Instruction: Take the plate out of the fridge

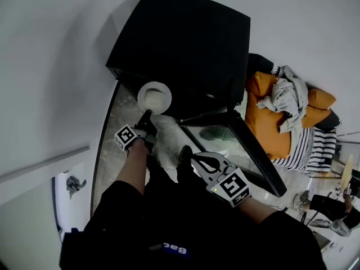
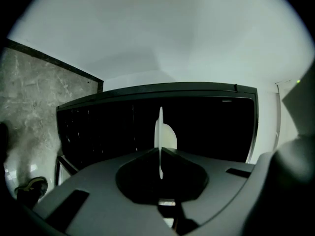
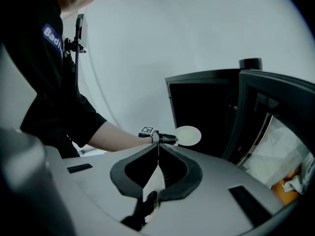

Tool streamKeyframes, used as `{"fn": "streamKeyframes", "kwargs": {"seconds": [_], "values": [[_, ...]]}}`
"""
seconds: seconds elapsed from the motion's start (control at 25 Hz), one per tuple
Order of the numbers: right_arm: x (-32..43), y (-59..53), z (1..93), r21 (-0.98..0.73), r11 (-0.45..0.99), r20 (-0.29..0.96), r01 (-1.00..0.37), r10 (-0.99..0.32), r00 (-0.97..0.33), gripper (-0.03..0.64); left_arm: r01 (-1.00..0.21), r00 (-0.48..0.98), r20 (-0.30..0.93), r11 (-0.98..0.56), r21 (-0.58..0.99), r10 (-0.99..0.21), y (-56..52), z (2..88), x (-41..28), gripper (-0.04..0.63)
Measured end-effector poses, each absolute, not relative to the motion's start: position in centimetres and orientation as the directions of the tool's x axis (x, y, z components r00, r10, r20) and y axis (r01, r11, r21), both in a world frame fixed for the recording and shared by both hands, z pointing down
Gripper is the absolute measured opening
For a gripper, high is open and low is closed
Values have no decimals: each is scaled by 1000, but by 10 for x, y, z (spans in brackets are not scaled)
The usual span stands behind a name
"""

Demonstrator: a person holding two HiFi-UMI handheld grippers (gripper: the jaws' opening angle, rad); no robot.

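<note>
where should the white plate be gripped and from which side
By its thin rim, edge-on, from the side nearest the person: the plate is flat and shallow, so only its edge fits the jaws. The left hand-held gripper is shut on that near rim.

Plain white wall fills most of what I see ahead and to my left. No windows in view, light flat and even. Floor is grey marbled stone, glossy, with a dark strip running where it meets the wall. Low on my left there's a metal handle on something pale — door or panel, can't tell. To my right is an orange seat piled with a pale heap of clothes, and a black-and-white striped cloth hangs off its side. Past that, floor clutter too small to tell.
</note>
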State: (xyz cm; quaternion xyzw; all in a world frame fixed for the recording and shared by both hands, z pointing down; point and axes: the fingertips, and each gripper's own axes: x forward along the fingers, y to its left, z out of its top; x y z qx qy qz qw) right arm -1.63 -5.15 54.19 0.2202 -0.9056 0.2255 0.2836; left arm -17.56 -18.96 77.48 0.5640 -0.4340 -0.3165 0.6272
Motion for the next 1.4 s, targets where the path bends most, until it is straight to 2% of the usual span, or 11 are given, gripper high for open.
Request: {"fn": "streamKeyframes", "kwargs": {"seconds": [0.28,0.48,0.84,1.4], "values": [[-24,-61,520,-264,817,576,-513,-293,-763,12,-52,474,164,158,986,-865,-142,730,-171,17],[-24,-69,509,-258,817,554,-516,-312,-772,12,-71,545,145,127,989,-826,-118,686,-170,17],[-26,-68,505,-256,819,538,-513,-320,-780,12,-16,540,104,113,993,-835,-86,609,-168,17],[-33,-78,492,-246,819,466,-519,-369,-804,12,-9,543,17,14,1000,-840,-79,496,-161,17]]}}
